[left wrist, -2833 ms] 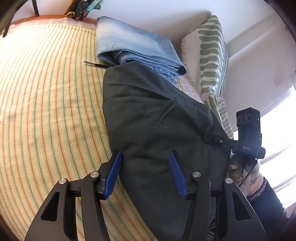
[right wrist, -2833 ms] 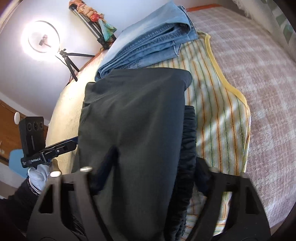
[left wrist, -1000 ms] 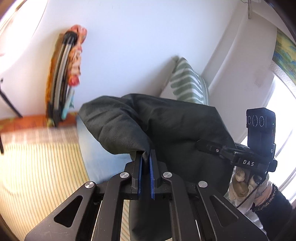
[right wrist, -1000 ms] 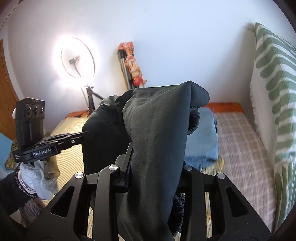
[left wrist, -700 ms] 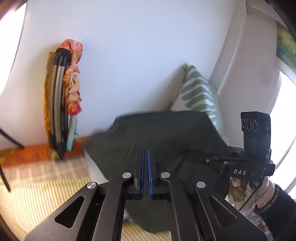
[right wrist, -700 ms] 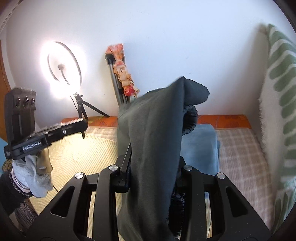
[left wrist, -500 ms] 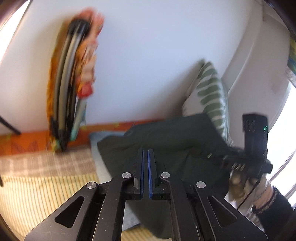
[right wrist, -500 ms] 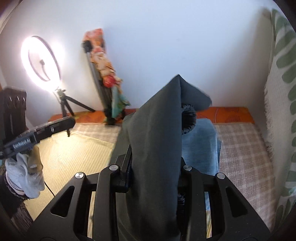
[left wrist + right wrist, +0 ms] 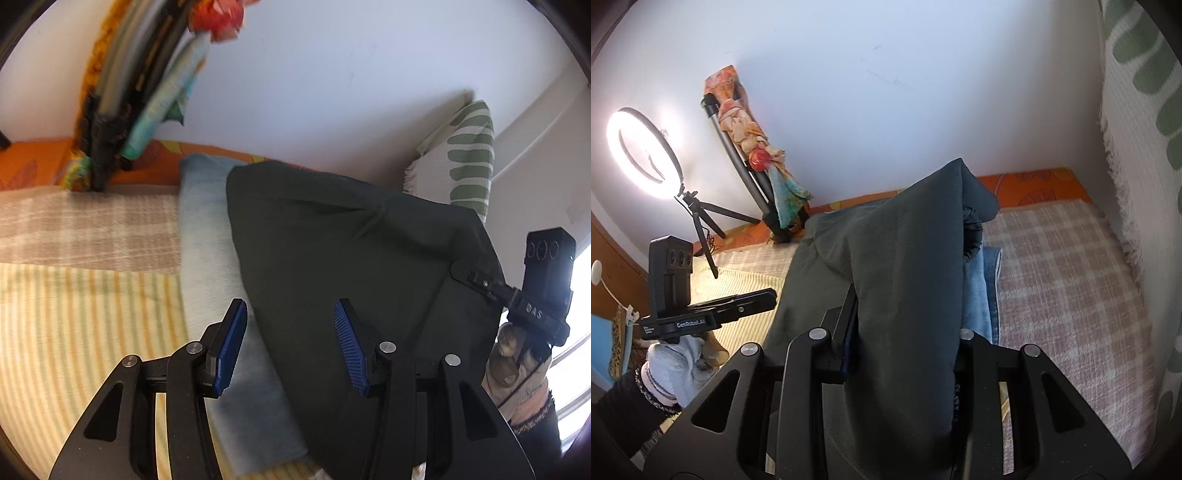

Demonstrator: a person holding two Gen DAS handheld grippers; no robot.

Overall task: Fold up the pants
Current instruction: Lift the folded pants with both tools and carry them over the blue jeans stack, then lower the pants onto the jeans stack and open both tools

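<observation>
Dark green pants [image 9: 351,251], folded into a thick bundle, rest on folded blue jeans [image 9: 210,236] lying on the bed [image 9: 74,295]. The left claw [image 9: 291,347] is opening, its blue pads apart and off the cloth, with the bundle's near edge between them. The right claw [image 9: 905,332] is clamped on a thick fold of the pants. The fabric appears soft, light and limp; it will likely sag unless taken at layered edges or corners.

Left gripper [image 9: 290,347]: I see its jaws opening, pads off the cloth now.
Dark pants [image 9: 351,258]: lowered from mid-air onto the folded jeans [image 9: 207,229].
</observation>
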